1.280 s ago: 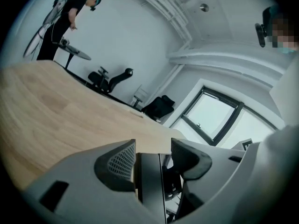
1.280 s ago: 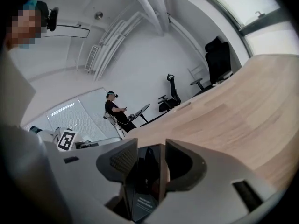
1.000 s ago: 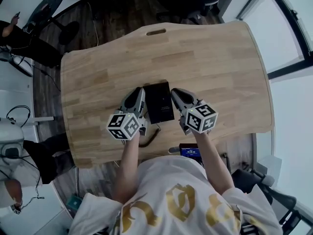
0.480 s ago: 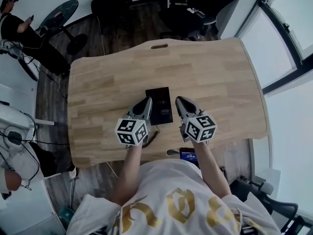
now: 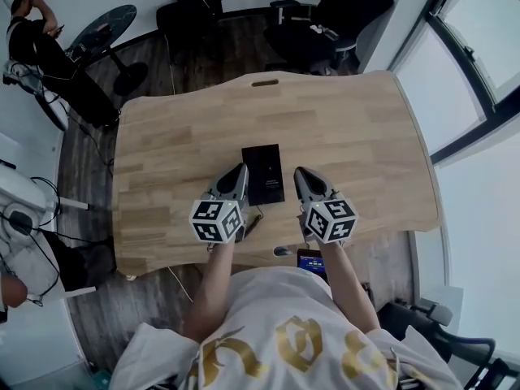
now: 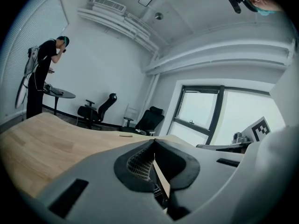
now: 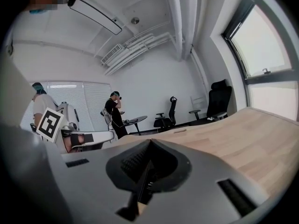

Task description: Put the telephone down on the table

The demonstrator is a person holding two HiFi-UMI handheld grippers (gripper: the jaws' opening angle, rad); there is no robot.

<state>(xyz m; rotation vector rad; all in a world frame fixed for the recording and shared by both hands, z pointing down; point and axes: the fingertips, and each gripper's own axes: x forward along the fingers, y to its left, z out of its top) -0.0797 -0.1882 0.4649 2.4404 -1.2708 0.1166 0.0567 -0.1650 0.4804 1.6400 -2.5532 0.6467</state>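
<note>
1. The telephone (image 5: 263, 174), a flat black slab, lies on the wooden surface (image 5: 357, 136) near its middle, between the two grippers and held by neither.
2. The left gripper (image 5: 239, 171) sits just left of it and the right gripper (image 5: 300, 173) just right. Both pairs of jaws are pressed together with nothing between them.
3. Its long axis runs near to far, with one short end toward the person.

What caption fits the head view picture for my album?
Left gripper and right gripper, both shut, flank the black telephone on the wooden table.
</note>
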